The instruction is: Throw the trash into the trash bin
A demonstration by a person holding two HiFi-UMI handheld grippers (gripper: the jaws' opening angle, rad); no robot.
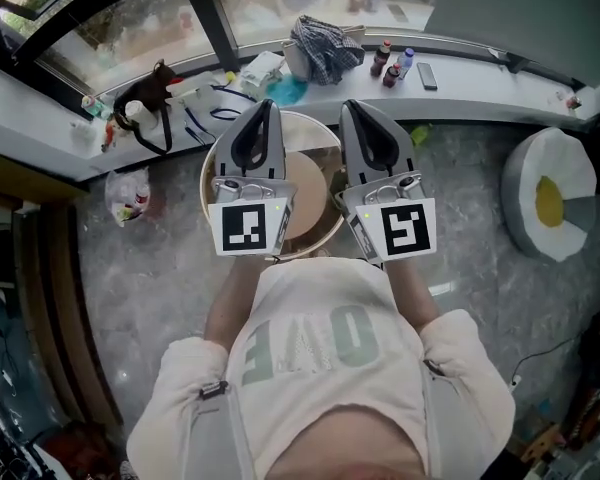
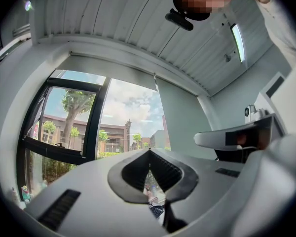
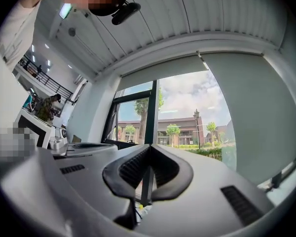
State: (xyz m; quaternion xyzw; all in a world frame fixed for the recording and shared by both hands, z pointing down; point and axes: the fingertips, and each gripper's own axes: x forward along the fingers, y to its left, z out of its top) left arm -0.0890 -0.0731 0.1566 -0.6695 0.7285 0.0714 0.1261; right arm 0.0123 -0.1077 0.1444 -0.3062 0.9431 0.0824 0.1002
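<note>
The left claw and right claw hover shut and empty over the trash bin at frame centre. Probable next step: open one to fetch trash, perhaps the plastic bag at left.

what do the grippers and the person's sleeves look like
Both the left gripper and right gripper are light grey and tapered, with black ribbed pads and a cube of black-and-white square markers at the back. The person wears a pale shirt with puffy sleeves and grey-green lettering.
</note>
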